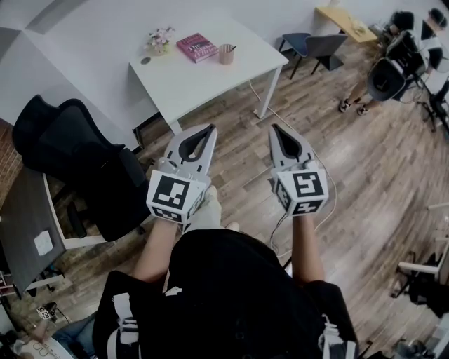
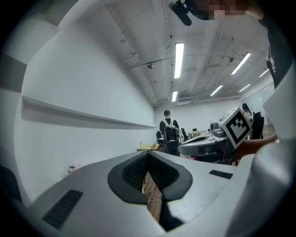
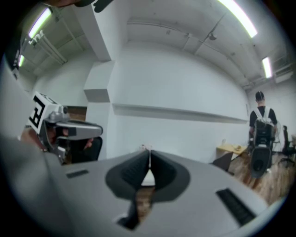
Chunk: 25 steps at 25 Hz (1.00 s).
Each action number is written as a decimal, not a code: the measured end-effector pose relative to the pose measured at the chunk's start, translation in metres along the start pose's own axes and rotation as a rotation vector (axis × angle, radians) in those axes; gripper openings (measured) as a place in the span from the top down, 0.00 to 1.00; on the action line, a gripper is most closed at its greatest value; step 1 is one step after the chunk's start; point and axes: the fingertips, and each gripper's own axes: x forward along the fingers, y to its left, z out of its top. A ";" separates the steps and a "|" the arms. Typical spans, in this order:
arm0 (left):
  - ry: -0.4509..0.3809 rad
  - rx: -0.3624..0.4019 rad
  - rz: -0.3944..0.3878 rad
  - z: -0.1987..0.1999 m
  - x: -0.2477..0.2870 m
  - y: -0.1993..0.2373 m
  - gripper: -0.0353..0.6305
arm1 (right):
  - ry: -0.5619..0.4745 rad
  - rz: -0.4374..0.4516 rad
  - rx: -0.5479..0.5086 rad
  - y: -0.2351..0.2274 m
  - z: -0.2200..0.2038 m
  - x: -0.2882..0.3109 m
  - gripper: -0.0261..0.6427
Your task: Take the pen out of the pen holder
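Two grippers stick out in front of the person, side by side over the wood floor [image 1: 365,182]. The left gripper [image 1: 210,127] has its jaws pressed together at the tips, and nothing is between them. The left gripper view shows the same: its pads [image 2: 134,171] meet at the front, and only a bit of floor shows through the gap behind them. The right gripper [image 1: 275,128] is closed too and holds nothing. In the right gripper view its pads [image 3: 130,173] touch along one thin line.

Both grippers point toward a white table [image 1: 189,80] that stands well apart from them. On the table, near its right end, is the pen holder [image 1: 226,55], a small pinkish-brown cup. The pen [image 1: 231,48] is inside it, with its dark top poking out over the rim. Just beside the cup, on its left, lies a red book [image 1: 197,47]. Further left is a little pot of flowers [image 1: 160,40], with a small dark round thing [image 1: 145,60] near it.

A black office chair [image 1: 70,154] stands left of the table. Past the table, on the right, are a blue chair [image 1: 295,42] and a grey chair [image 1: 327,48], and behind them a yellow table [image 1: 342,19]. Someone [image 1: 388,73] stands at the far right of the room.
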 end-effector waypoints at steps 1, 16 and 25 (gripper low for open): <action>-0.002 0.001 -0.001 0.000 0.003 0.000 0.92 | -0.004 0.001 -0.004 -0.002 0.001 0.002 0.91; 0.001 -0.003 0.013 -0.007 0.077 0.055 0.92 | 0.001 0.021 -0.007 -0.042 0.003 0.085 0.91; 0.007 -0.014 0.001 -0.012 0.138 0.118 0.92 | 0.026 0.023 -0.009 -0.065 0.011 0.167 0.91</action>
